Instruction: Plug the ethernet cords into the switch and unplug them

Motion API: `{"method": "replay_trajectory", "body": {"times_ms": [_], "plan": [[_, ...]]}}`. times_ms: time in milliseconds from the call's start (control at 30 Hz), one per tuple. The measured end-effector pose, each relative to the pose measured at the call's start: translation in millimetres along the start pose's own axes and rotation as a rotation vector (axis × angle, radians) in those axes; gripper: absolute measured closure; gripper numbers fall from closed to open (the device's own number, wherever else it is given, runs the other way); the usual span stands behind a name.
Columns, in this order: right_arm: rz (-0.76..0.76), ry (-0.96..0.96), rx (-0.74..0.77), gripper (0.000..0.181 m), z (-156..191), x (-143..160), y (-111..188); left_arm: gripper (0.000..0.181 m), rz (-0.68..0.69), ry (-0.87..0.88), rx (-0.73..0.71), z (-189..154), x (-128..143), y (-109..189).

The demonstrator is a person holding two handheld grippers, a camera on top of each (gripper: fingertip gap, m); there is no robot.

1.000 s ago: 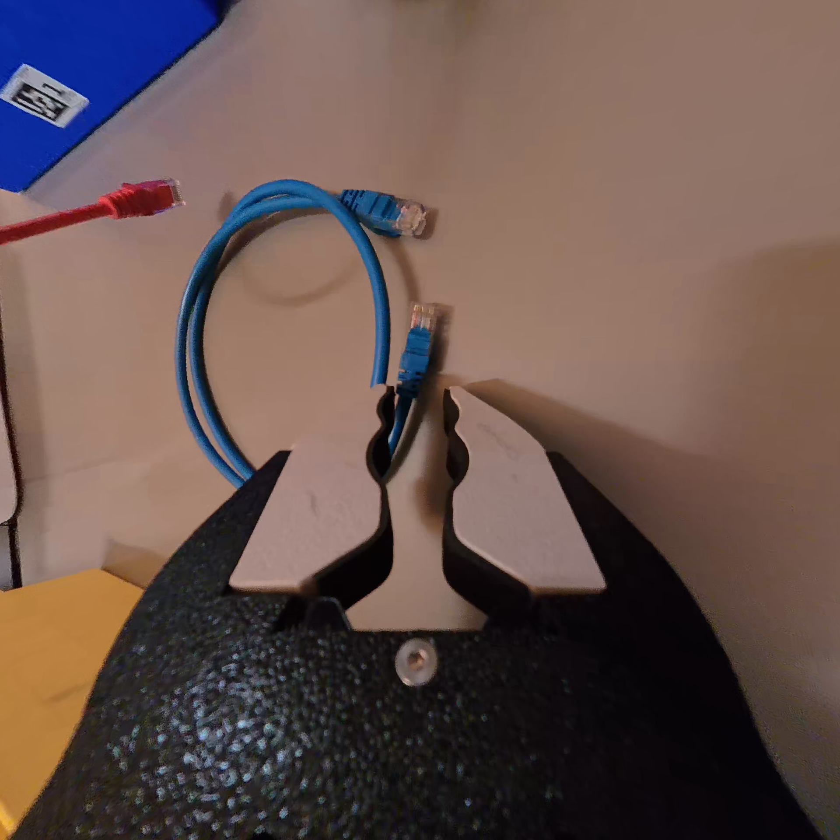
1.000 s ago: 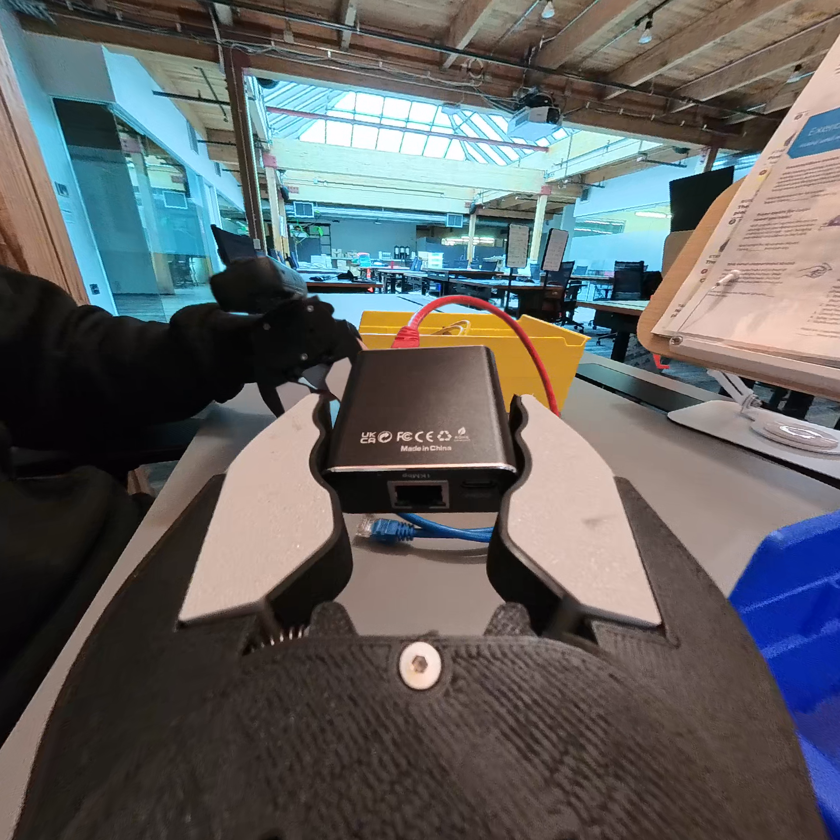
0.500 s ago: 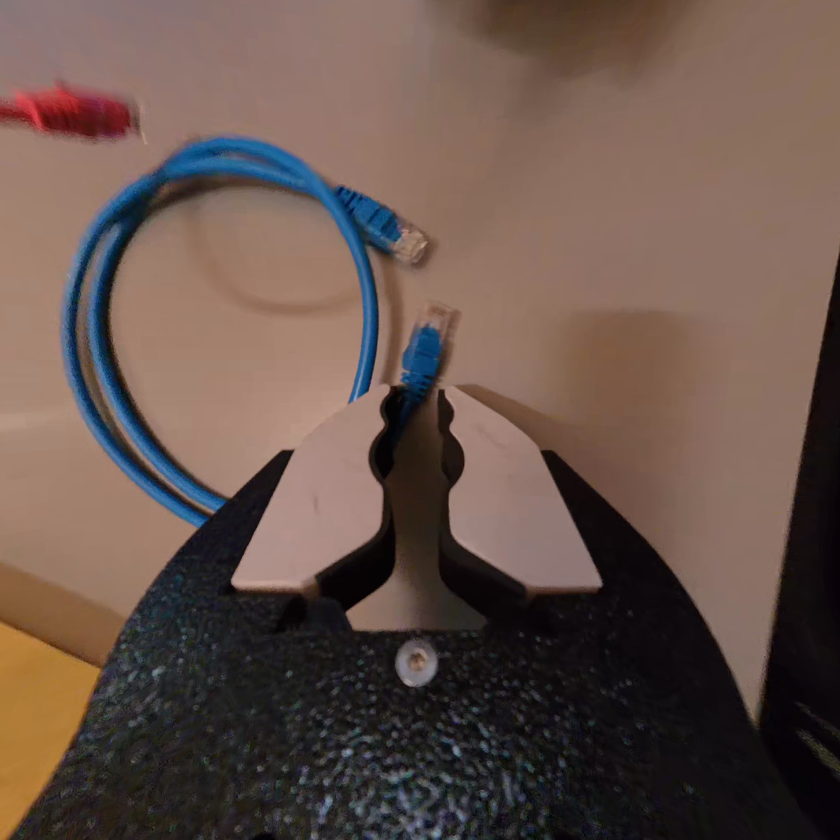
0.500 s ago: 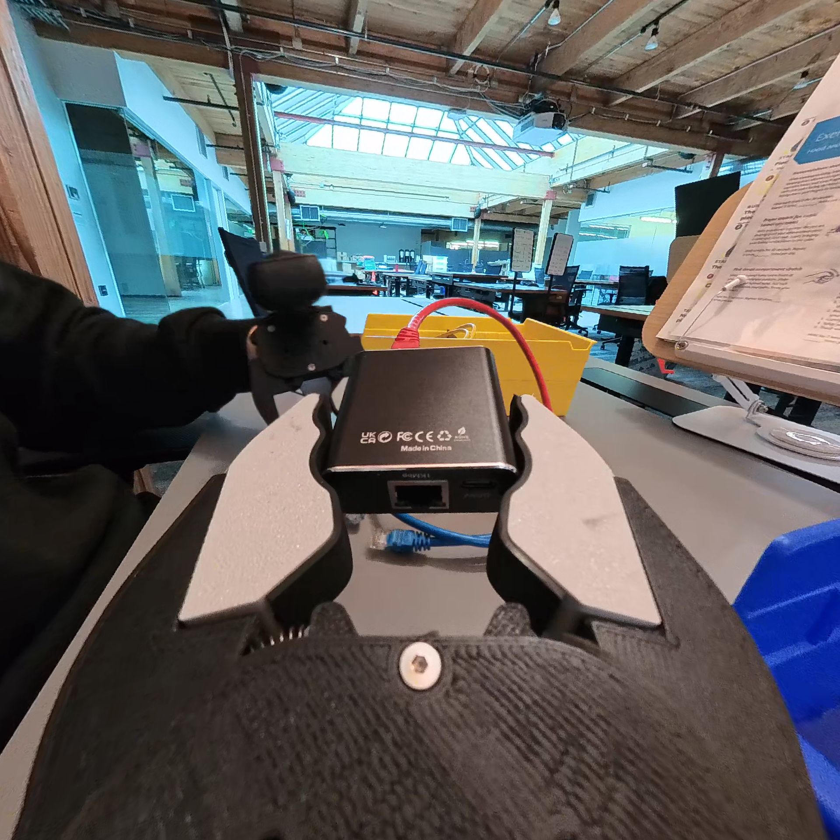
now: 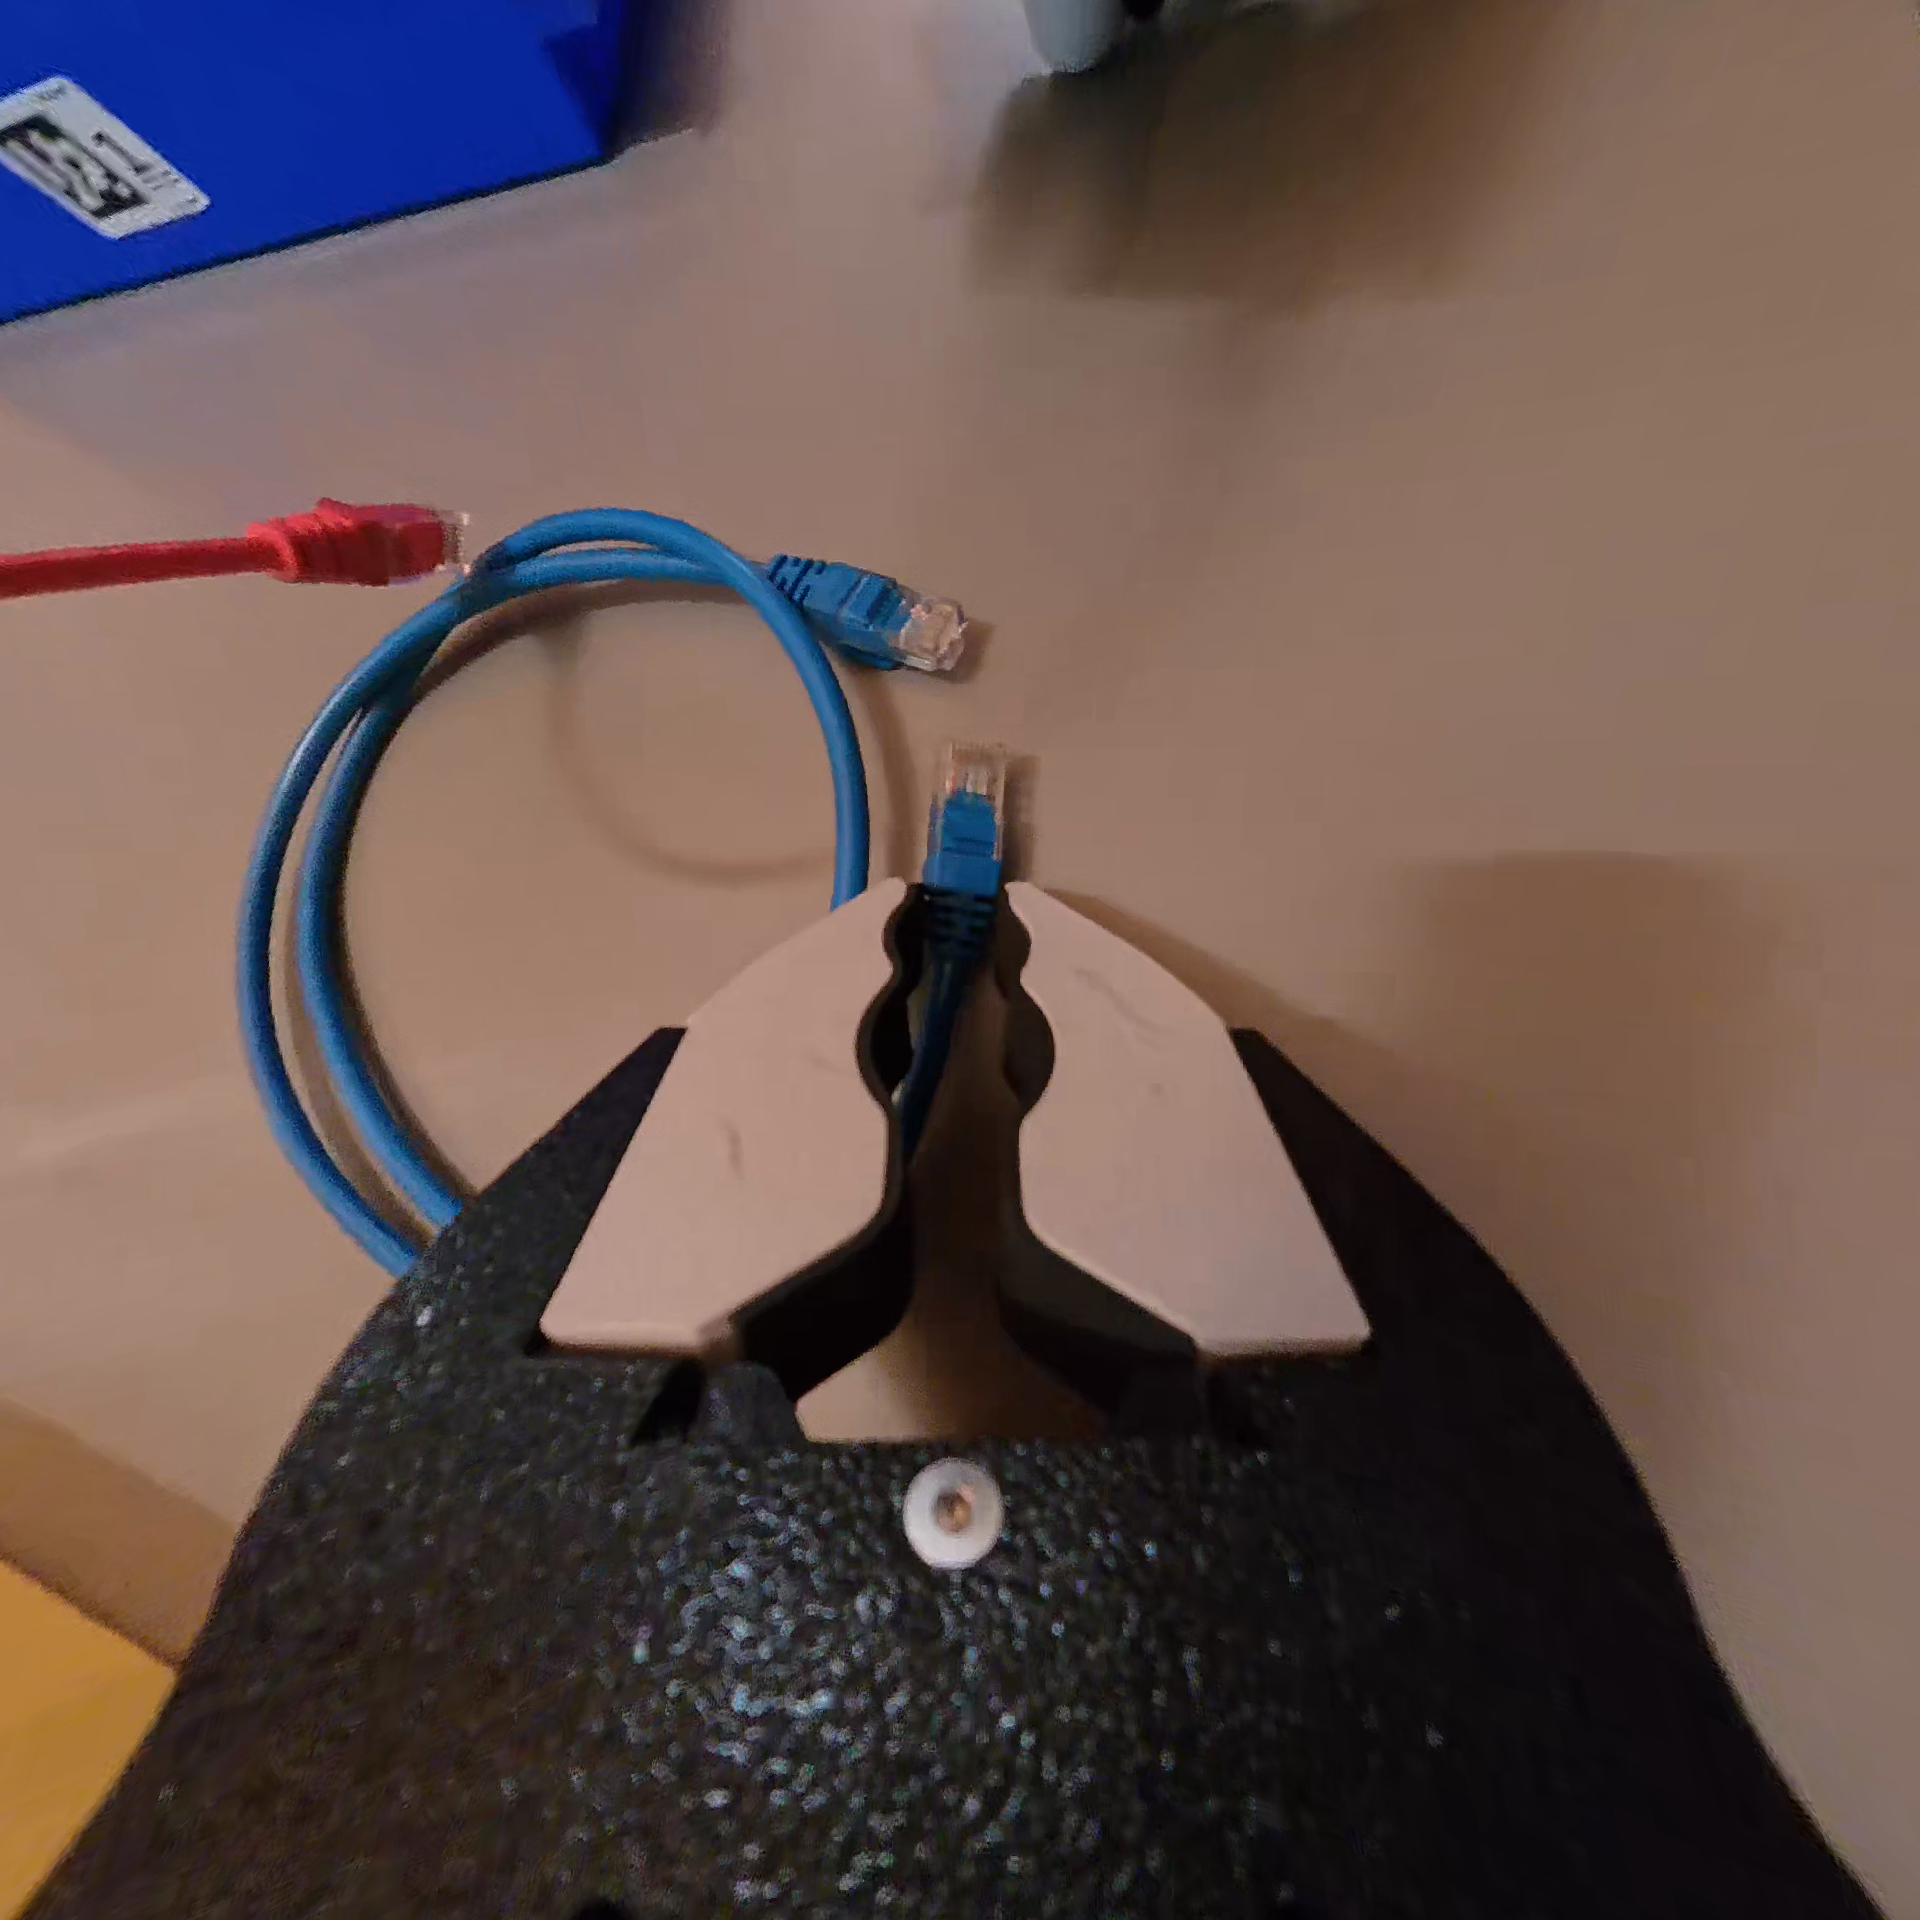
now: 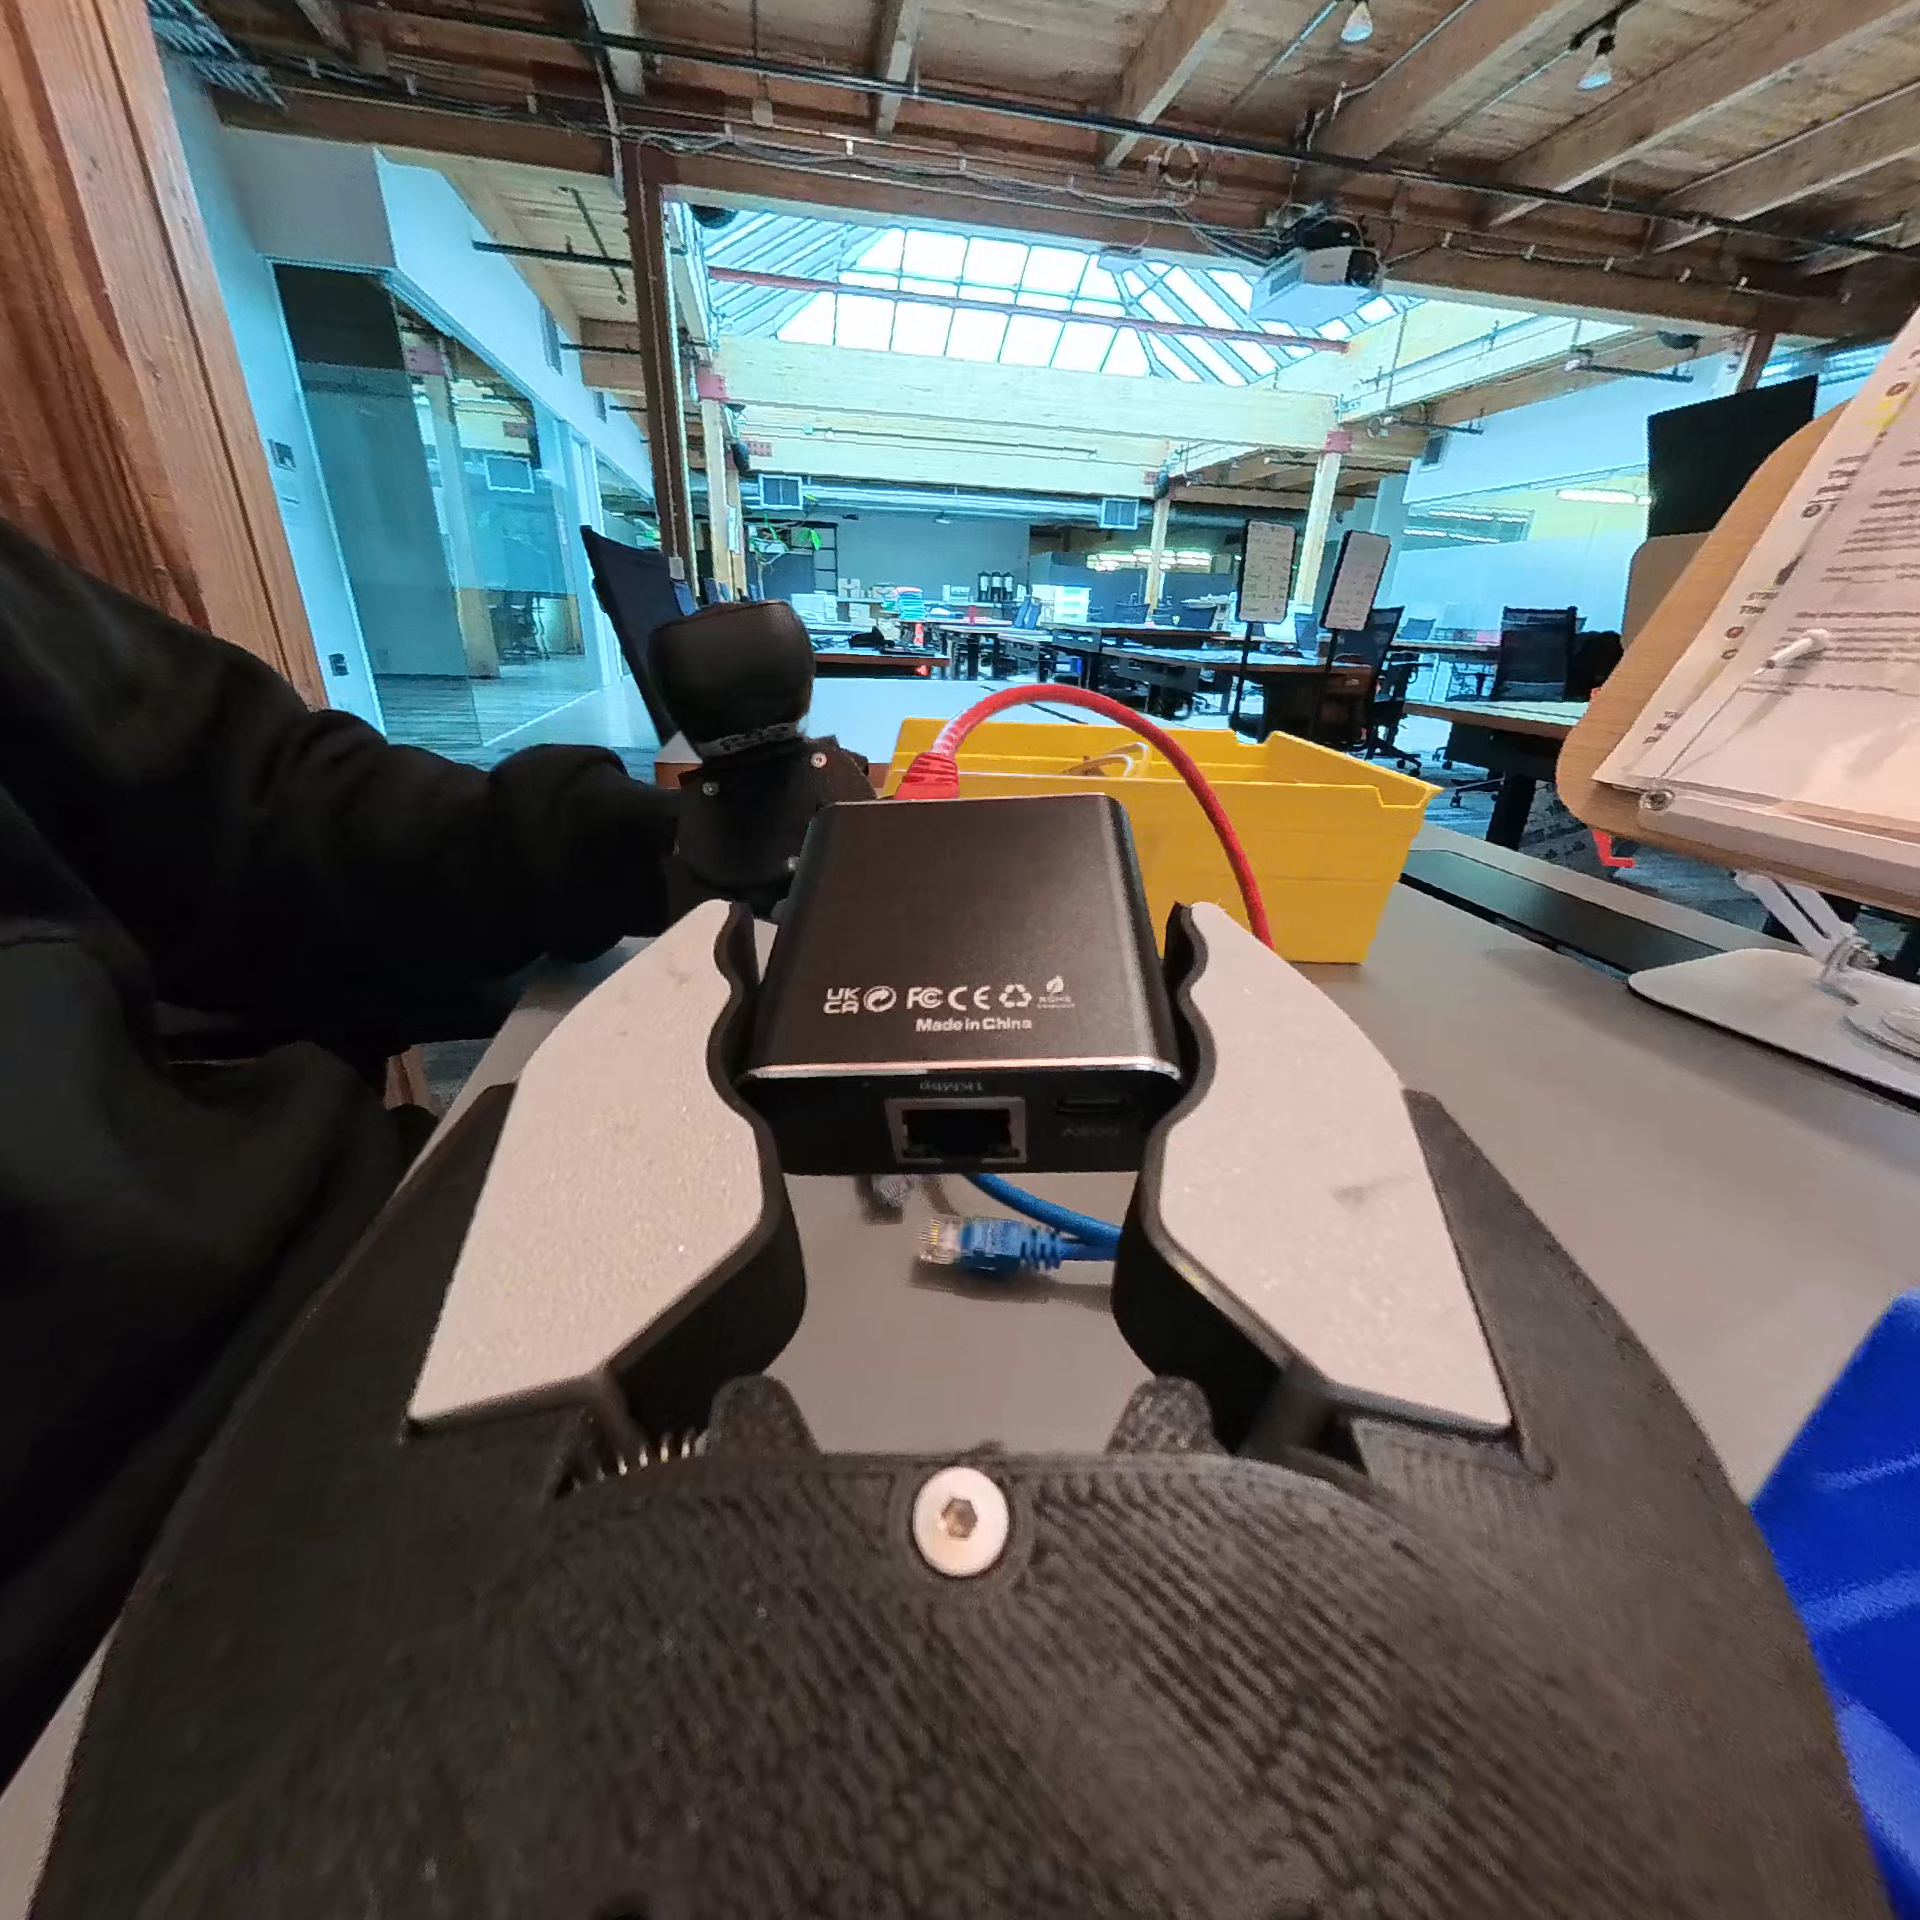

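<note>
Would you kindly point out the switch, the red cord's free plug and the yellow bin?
switch (image 6: 961,914): right wrist view, middle of its dark top face.
red cord's free plug (image 5: 358,542): left wrist view, its red boot.
yellow bin (image 6: 1320,862): right wrist view, its front wall.

Blue, red, yellow and black on a grey worktop (image 6: 1558,1143)

A blue cord (image 5: 281,935) and red cord (image 5: 156,561); a black switch (image 6: 961,925) with white markings; a yellow bin (image 6: 1299,842); speckled black tool bodies with pale grey fingers (image 5: 758,1132).

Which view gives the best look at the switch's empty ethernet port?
The right wrist view: the switch, clamped in the right hand-held gripper, turns its empty port squarely toward the camera. The left wrist view shows only cords on the table, not the switch.
</note>
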State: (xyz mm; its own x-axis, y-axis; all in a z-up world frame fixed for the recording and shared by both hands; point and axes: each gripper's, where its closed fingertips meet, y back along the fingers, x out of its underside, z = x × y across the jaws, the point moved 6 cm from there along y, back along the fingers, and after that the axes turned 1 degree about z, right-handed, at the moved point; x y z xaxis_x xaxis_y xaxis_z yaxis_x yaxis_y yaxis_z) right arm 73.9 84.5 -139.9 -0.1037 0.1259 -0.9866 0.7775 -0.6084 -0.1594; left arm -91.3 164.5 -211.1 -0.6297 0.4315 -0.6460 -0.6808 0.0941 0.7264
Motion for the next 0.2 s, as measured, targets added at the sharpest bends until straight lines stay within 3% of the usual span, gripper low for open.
{"method": "replay_trajectory", "body": {"times_ms": [100, 200], "plan": [[0.004, 0.006, -0.026, 0.107, 2.4, 0.5, -1.7, 0.170, 0.099, 0.091, -0.003, -5.4, -10.5, 3.7], [0.005, 0.013, -0.042, 0.107, 4.2, 0.6, -2.1, 0.170, 0.118, 0.159, 0.054, -13.1, -41.1, 34.6]]}}
